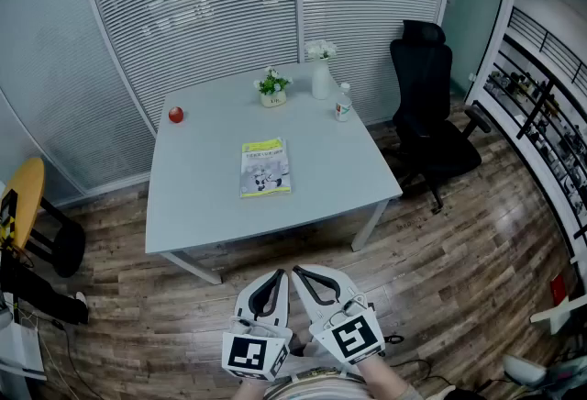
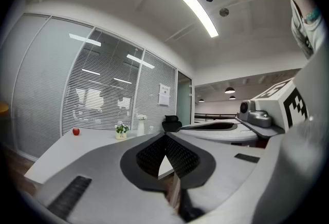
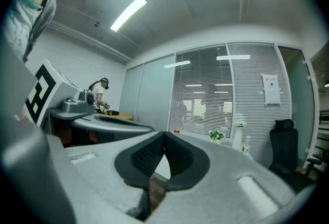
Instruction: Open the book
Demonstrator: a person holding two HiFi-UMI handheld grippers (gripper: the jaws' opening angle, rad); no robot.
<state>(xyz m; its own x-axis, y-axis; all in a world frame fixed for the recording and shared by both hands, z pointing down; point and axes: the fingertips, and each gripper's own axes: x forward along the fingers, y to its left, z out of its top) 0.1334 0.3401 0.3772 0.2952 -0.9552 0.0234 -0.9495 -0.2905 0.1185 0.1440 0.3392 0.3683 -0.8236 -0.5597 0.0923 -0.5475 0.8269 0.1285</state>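
Note:
A closed book [image 1: 265, 167] with a yellow and grey cover lies flat near the middle of the pale table [image 1: 202, 205]. Both grippers hang side by side over the wooden floor, well short of the table's front edge. My left gripper [image 1: 278, 273] is shut, its tips touching, nothing between them. My right gripper [image 1: 297, 272] is shut as well and holds nothing. In the left gripper view the left gripper [image 2: 165, 135] points level toward the table, its black pads [image 2: 151, 155] meeting. In the right gripper view the right gripper [image 3: 164, 134] shows the same closed tips.
A red apple [image 1: 176, 115] sits at the table's far left. A small potted plant [image 1: 272, 88], a white vase [image 1: 321, 77] and a bottle [image 1: 344, 103] stand along the far edge. A black office chair [image 1: 426, 118] is to the right, a yellow stool [image 1: 20, 201] to the left.

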